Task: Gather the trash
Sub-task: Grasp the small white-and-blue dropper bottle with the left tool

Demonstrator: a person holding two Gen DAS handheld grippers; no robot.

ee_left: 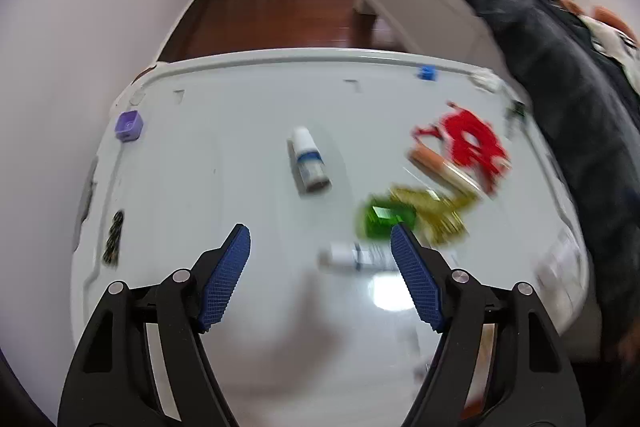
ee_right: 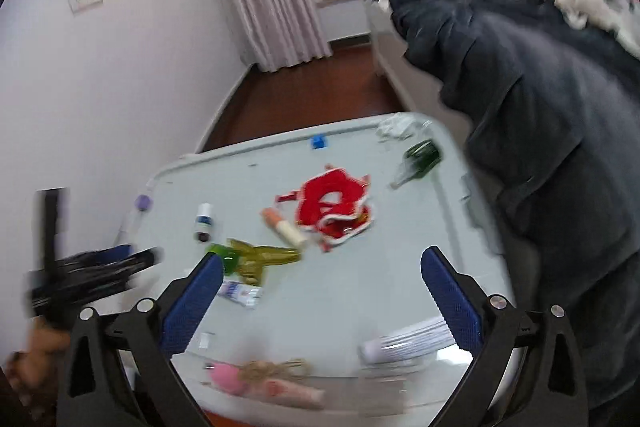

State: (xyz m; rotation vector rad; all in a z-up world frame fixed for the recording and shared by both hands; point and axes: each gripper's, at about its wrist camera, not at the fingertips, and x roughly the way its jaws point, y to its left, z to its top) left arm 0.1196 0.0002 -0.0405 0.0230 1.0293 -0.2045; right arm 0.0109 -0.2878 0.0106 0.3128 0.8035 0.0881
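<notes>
Litter lies across a white table (ee_left: 224, 107). In the left wrist view my left gripper (ee_left: 320, 231) hovers open and empty over a lying white tube (ee_left: 352, 257). A green and gold wrapper (ee_left: 404, 215) lies by its right finger. A small white bottle (ee_left: 308, 163) lies further off. In the right wrist view my right gripper (ee_right: 323, 254) stands wide open, empty, above the table. Beyond it are a red cloth (ee_right: 332, 203), an orange-capped tube (ee_right: 284, 227), the wrapper (ee_right: 256, 259) and a green glass bottle (ee_right: 420, 157).
A purple cube (ee_left: 129, 125) and a blue cube (ee_left: 426, 71) sit near the table's rim. A pink item tied with twine (ee_right: 260, 379) and a white ribbed cup (ee_right: 408, 341) lie at the near edge. Dark bedding (ee_right: 540, 107) crowds the right side; a wall stands left.
</notes>
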